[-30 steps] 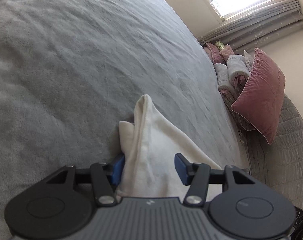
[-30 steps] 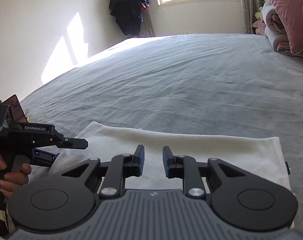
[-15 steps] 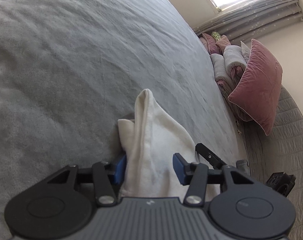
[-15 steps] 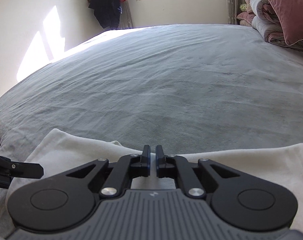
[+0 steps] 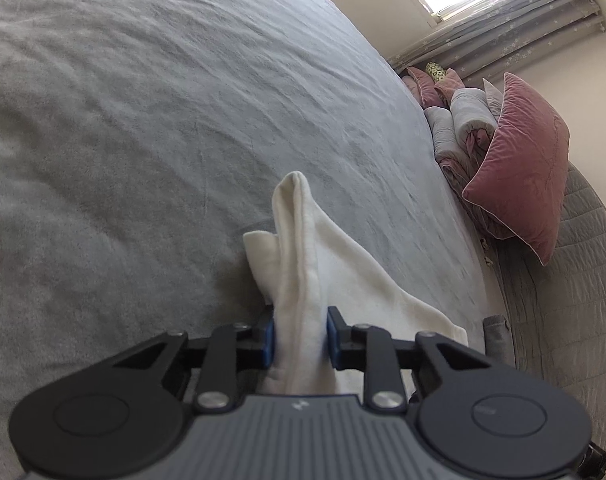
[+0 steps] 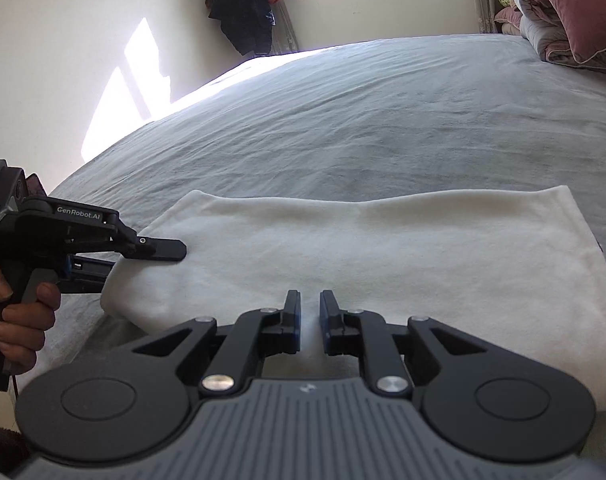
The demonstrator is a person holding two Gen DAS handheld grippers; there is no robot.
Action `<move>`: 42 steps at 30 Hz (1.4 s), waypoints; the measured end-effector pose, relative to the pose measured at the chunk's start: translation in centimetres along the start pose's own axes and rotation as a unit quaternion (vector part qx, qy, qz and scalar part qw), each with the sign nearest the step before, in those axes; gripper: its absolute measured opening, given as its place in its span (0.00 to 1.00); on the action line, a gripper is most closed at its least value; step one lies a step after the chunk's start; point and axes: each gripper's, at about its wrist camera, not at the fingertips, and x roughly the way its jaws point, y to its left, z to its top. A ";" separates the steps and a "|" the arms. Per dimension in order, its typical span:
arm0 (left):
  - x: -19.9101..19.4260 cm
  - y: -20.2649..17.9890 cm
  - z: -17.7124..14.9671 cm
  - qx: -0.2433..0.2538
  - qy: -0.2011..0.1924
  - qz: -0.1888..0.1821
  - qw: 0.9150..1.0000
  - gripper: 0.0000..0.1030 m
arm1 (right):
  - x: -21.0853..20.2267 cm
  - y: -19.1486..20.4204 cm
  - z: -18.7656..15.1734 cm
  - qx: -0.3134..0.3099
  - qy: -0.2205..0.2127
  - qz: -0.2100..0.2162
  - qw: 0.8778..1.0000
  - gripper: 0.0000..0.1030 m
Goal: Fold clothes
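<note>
Nearest in, the left gripper (image 5: pixel 300 336) is clamped on a bunched end of the white garment (image 6: pixel 363 256), the cloth squeezed between its blue pads (image 5: pixel 268 338) and a ridge of it running forward over the bed. From the right wrist view, the right gripper (image 6: pixel 310 322) sits over the near edge of the garment with its fingers a narrow gap apart; whether any cloth is caught between them I cannot tell. The garment lies as a broad band across the grey bedspread (image 6: pixel 383 112), its far edge rounded like a fold, its right end square.

Looks like the left end is being gathered for a fold across. Done well, that means keeping the layers together in the clamp, lifting only enough to clear the bed, and carrying the end straight along the band so the edges meet.

Farther off, a pink pillow (image 5: pixel 523 160) and rolled bedding (image 5: pixel 463 120) sit by the headboard.
</note>
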 end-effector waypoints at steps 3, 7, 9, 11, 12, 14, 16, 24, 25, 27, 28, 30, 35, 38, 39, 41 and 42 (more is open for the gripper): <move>-0.6 -1.0 0.0 0.004 -0.012 -0.010 1.000 0.22 | 0.5 -0.5 0.1 0.004 0.022 0.005 1.000 0.14; -1.3 -2.7 0.1 0.012 -0.024 -0.030 0.999 0.22 | 1.4 -1.1 -0.1 0.003 0.048 0.011 0.999 0.10; -1.4 -3.3 0.0 0.008 -0.033 -0.042 0.999 0.22 | 1.5 -1.4 0.0 0.014 0.048 0.014 0.999 0.09; -1.3 -4.0 -0.1 0.001 -0.044 -0.053 0.998 0.22 | 1.2 -1.6 0.1 0.026 0.047 0.018 0.998 0.10; -1.2 -4.4 -0.2 -0.002 -0.049 -0.061 0.997 0.22 | 1.0 -1.7 0.3 0.032 0.047 0.022 0.998 0.15; -1.0 -5.2 -0.4 -0.002 -0.058 -0.081 0.995 0.22 | 0.6 -1.7 0.7 0.043 0.052 0.034 0.997 0.23; -0.9 -6.0 -0.7 0.001 -0.065 -0.104 0.992 0.23 | -0.1 -2.0 1.0 0.055 0.051 0.046 0.996 0.38; 0.9 -7.5 -1.7 -0.001 -0.055 -0.196 0.979 0.31 | -3.4 -5.7 2.4 0.171 0.016 0.081 0.982 0.44; 1.0 -7.6 -1.8 -0.003 -0.053 -0.204 0.978 0.32 | -3.8 -6.2 2.5 0.186 0.011 0.087 0.979 0.45; 1.5 -8.0 -2.1 0.000 -0.047 -0.214 0.976 0.32 | -4.3 -7.1 2.7 0.216 0.003 0.099 0.971 0.46; 1.7 -8.2 -2.2 0.001 -0.044 -0.218 0.975 0.32 | -4.4 -7.6 2.8 0.231 0.001 0.105 0.967 0.47; 2.2 -8.4 -2.2 0.004 -0.034 -0.230 0.973 0.35 | -4.4 -8.7 2.8 0.265 0.000 0.116 0.957 0.49; 4.5 -9.2 -3.3 0.031 0.017 -0.251 0.967 0.43 | -4.5 -11.4 2.8 0.354 -0.006 0.142 0.924 0.53; 6.0 -9.8 -4.4 0.047 0.044 -0.244 0.968 0.43 | -4.9 -13.4 1.9 0.424 -0.008 0.151 0.893 0.55; 6.3 -10.1 -4.8 0.055 0.048 -0.242 0.968 0.43 | -5.1 -13.9 1.5 0.444 -0.006 0.153 0.883 0.55; 6.8 -10.7 -5.3 0.069 0.056 -0.238 0.967 0.44 | -5.6 -14.9 0.7 0.478 -0.001 0.153 0.865 0.55; 6.8 -10.8 -5.4 0.071 0.059 -0.238 0.967 0.44 | -5.8 -15.4 0.4 0.493 0.000 0.154 0.856 0.54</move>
